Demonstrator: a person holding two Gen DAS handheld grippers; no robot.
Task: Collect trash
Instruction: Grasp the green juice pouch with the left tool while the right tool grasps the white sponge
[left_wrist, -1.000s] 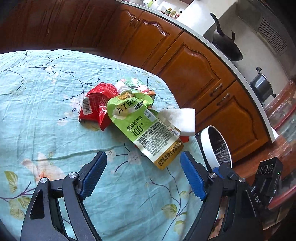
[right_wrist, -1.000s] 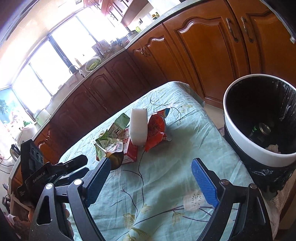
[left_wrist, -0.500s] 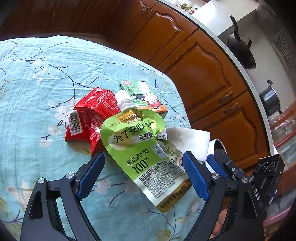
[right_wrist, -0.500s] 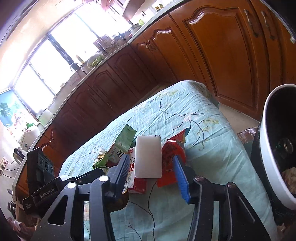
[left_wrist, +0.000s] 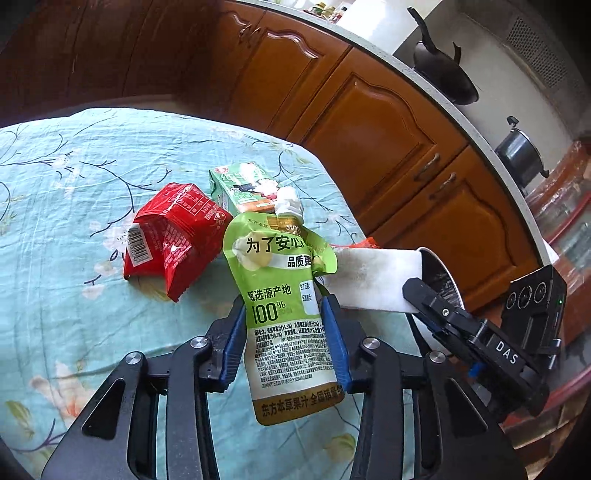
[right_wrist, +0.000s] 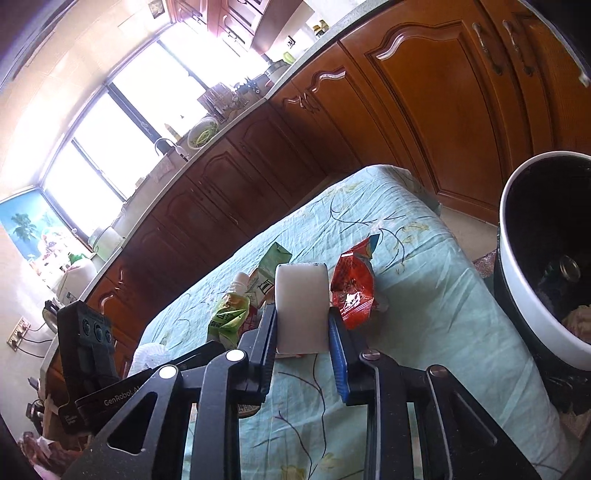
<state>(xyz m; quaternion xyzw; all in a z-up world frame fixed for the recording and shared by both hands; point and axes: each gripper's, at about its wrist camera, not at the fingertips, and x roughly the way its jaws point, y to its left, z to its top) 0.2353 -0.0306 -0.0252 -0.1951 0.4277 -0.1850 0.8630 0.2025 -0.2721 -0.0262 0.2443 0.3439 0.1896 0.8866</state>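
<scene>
The left gripper (left_wrist: 284, 325) squeezes a green juice pouch (left_wrist: 284, 306) on the table (left_wrist: 74, 229), near a red wrapper (left_wrist: 170, 236). The right gripper (right_wrist: 302, 332) pinches a white block (right_wrist: 301, 306), with the trash bin (right_wrist: 535, 325) at its right.

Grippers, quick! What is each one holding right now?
Left gripper: closed on the green juice pouch.
Right gripper: closed on the white block.
</scene>
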